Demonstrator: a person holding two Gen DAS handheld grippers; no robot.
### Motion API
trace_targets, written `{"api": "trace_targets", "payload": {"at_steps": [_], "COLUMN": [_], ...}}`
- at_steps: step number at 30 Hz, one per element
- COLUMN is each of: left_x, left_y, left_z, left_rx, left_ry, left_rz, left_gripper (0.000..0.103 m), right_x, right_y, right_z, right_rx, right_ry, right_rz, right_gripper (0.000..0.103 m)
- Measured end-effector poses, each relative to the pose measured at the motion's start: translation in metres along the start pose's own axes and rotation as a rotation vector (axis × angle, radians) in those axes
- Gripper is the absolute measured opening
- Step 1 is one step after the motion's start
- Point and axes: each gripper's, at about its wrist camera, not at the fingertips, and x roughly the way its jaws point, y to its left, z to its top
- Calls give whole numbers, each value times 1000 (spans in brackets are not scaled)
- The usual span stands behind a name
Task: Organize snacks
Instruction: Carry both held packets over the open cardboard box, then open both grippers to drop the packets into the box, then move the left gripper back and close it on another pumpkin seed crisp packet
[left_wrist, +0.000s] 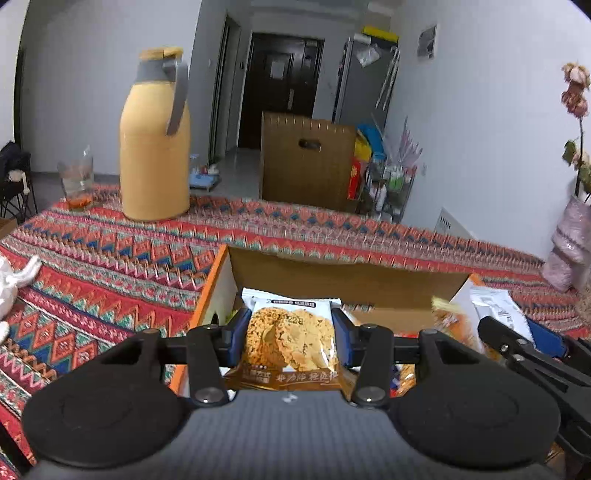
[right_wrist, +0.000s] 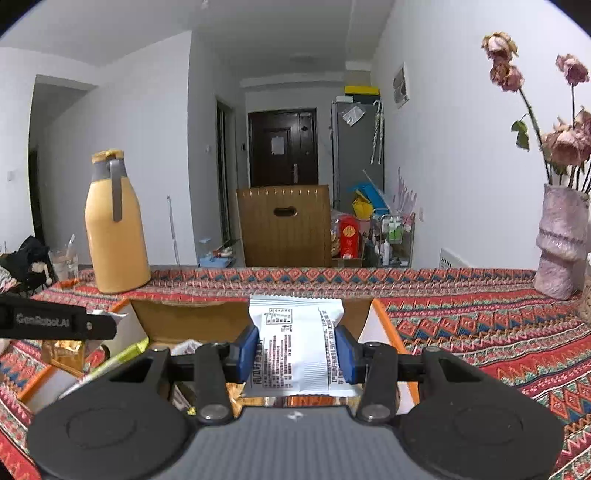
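The left gripper (left_wrist: 291, 334) is closed on a cookie packet (left_wrist: 291, 339), its blue pads pressing both sides, the printed front with two oat cookies facing the camera. The packet hangs over an open cardboard box (left_wrist: 340, 275) with an orange-edged flap, where other wrapped snacks lie. The right gripper (right_wrist: 297, 349) likewise clamps a white snack packet (right_wrist: 295, 347), back side up with its printed label text showing, above the same box (right_wrist: 184, 317).

Only the left wrist view shows the cookie artwork and a drinking glass (left_wrist: 75, 179); only the right wrist view shows the whole pink vase (right_wrist: 559, 240) with its dried roses (right_wrist: 506, 62).

The box sits on a table under a red patterned cloth (left_wrist: 110, 254). A yellow thermos jug (left_wrist: 155, 147) stands toward the far left. Beyond are a wooden chair back (right_wrist: 284, 225), a dark door (right_wrist: 282, 147) and white walls.
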Motion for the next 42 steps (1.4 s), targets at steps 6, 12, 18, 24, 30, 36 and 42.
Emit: {"api": "trace_targets", "payload": {"at_steps": [6,12,18,24,30,36,42], "left_x": [6,-12,-15,-31,-53,-75,-90], "left_y": [5,9,8,5,2,4,6], "left_z": [-8,-6,-4,2,-1,-22,-55], "left_rx": [-4,-32,-32,-36,-8,16,55], "left_ry": [19,-52,-42,-52,-40,-1,59], "left_rz": [-22,-9,-12,-16,-23,-31,-37], "left_gripper": [66,103,103,103,103,103,103], "right_x": [10,-3,-9,-21,-51,-87,-116], "right_y": [-2,-11,-15,-11,-7,-5,-6], "right_z": [-9,-9,-8,1,3,-14,-41], "right_rx": [-5,58,82,72,52,42,51], "right_ry": [50,13,11,0,-8,11,52], "right_rz": [-11,-26,-34,-35,-27,-17,-12], "right_gripper": [49,103,103,103,103,103,103]}}
